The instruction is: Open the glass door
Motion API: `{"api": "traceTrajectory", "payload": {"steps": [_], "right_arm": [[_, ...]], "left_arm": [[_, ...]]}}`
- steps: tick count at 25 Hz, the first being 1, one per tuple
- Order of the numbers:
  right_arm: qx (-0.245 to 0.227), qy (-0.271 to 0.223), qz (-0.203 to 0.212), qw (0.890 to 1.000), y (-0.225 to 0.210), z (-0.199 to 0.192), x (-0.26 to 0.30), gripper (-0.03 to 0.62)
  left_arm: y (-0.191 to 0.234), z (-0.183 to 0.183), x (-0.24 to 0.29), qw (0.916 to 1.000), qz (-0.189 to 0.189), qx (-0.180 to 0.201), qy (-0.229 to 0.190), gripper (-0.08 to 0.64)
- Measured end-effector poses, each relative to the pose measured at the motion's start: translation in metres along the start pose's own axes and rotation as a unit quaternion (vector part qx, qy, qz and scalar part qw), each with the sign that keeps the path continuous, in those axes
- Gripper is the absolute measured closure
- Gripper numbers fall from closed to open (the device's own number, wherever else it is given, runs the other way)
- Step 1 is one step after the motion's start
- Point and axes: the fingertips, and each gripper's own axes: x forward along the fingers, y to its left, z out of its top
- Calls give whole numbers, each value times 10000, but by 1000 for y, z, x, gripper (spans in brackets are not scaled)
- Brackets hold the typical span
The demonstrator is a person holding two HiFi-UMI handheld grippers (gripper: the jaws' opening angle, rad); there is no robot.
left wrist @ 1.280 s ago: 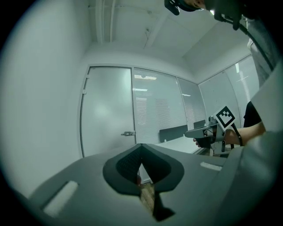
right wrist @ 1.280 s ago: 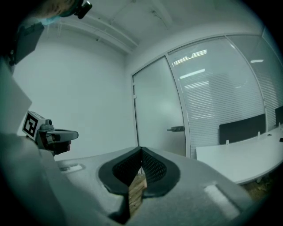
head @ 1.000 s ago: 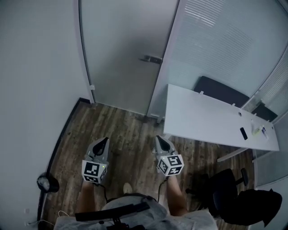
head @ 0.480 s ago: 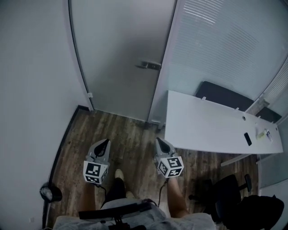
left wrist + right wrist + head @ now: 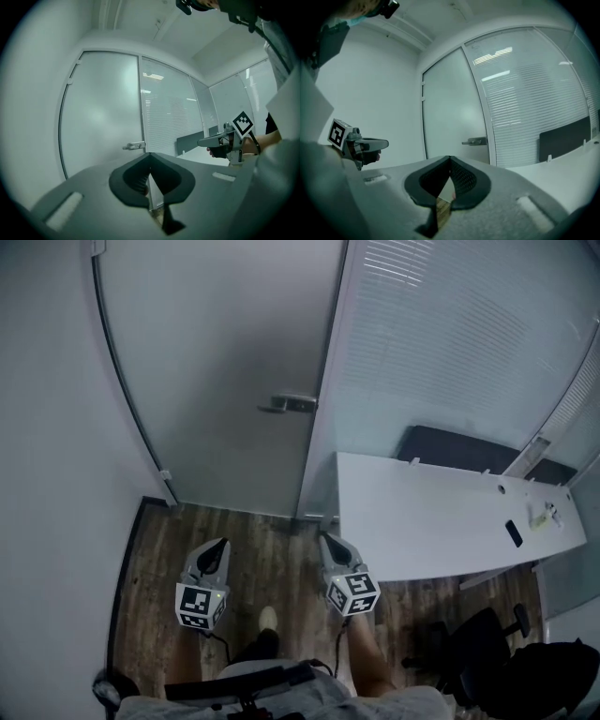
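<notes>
The frosted glass door [image 5: 216, 371] stands closed ahead, with its metal lever handle [image 5: 287, 403] at the right edge. My left gripper [image 5: 219, 547] and right gripper [image 5: 327, 541] are held side by side over the wooden floor, short of the door, both pointing level at it. Each is shut with nothing between its jaws. In the left gripper view the handle [image 5: 134, 146] shows just above the closed tips of the left gripper [image 5: 150, 154]. In the right gripper view the handle [image 5: 475, 140] sits up and to the right of the right gripper [image 5: 450, 158].
A white wall [image 5: 56, 465] runs along the left. Right of the door is a glass partition with blinds [image 5: 450, 343]. A white desk [image 5: 441, 521] with a phone [image 5: 514, 533] stands close on the right, a black office chair [image 5: 478, 648] behind it.
Both grippers and the person have moved forward towards the door. The door and its handle now sit nearer and lower in the head view; the desk is alongside.
</notes>
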Motion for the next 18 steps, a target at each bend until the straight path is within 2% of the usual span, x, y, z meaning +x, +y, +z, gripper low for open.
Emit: {"api": "traceTrajectory", "payload": {"steps": [8,18], "right_arm": [[55,37,-319,9995,-33,13,72,591],[120,93,-605,9981,-59,14,117,591]], "left_arm": [[49,12,84,9990,-438,50,-116,557],[78,10,151,9966,-784,240,-108,557]]}}
